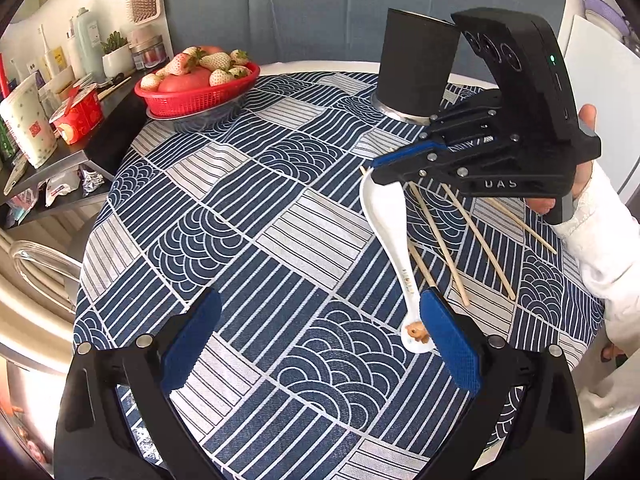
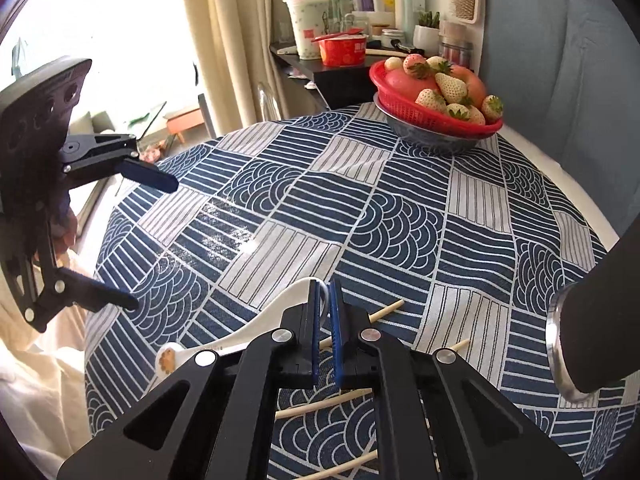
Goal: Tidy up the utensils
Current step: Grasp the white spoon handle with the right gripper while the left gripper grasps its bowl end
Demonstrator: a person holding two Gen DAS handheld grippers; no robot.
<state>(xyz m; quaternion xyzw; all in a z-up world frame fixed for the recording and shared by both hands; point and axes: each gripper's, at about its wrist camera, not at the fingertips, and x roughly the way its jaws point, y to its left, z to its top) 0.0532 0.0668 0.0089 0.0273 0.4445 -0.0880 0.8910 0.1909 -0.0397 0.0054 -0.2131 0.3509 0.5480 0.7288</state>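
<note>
My right gripper (image 2: 327, 300) is shut on the bowl rim of a white ceramic spoon (image 2: 256, 328) and holds it just above the table; the spoon's handle, with a cat-paw print at its end, points left. In the left wrist view the same gripper (image 1: 378, 172) pinches the spoon (image 1: 394, 248) at its bowl end. My left gripper (image 1: 320, 336) is open and empty, with its right finger (image 1: 448, 340) beside the spoon's handle tip. Several wooden chopsticks (image 1: 452, 252) lie on the cloth under the spoon. A black cylindrical utensil holder (image 1: 416, 68) stands behind them.
A red basket of strawberries (image 1: 200, 84) in a metal bowl sits at the far side of the round table with its blue patterned cloth (image 1: 256, 216). A cluttered black shelf (image 1: 60, 120) stands beside the table. The holder also shows at the right in the right wrist view (image 2: 592, 328).
</note>
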